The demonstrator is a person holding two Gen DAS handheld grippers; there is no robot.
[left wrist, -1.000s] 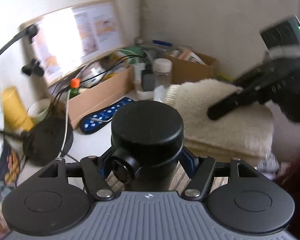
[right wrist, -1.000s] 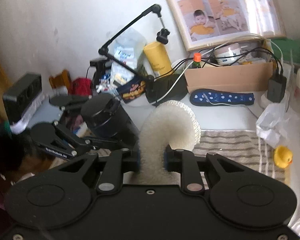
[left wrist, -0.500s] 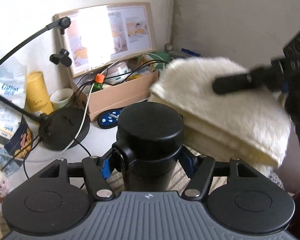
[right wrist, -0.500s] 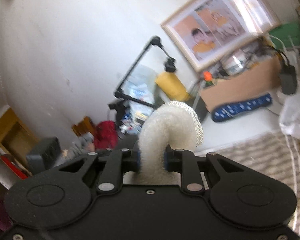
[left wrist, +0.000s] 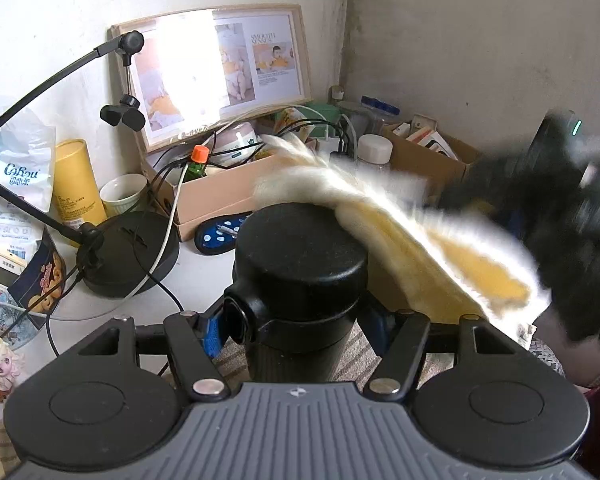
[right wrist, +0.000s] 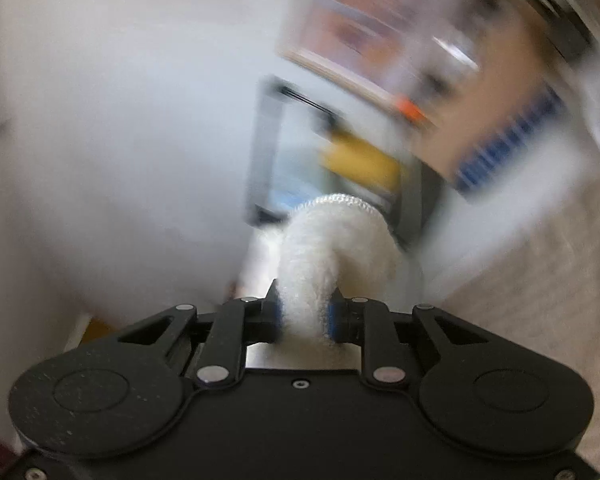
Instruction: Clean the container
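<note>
My left gripper is shut on a black cylindrical container with a flat lid and a round side button, held upright. My right gripper is shut on a folded white fluffy cloth. In the left wrist view the cloth, white with a yellow underside, lies across the right edge of the container's lid, with the blurred right gripper behind it at right. The right wrist view is heavily motion-blurred.
A black lamp stand base with cables sits at left. A cardboard box, a yellow tube, a cup and a framed picture line the wall. A striped mat lies under the container.
The right gripper has swung the cloth down from the right onto the container's lid and tilted sharply. The left gripper has kept its hold while its view turned right.
</note>
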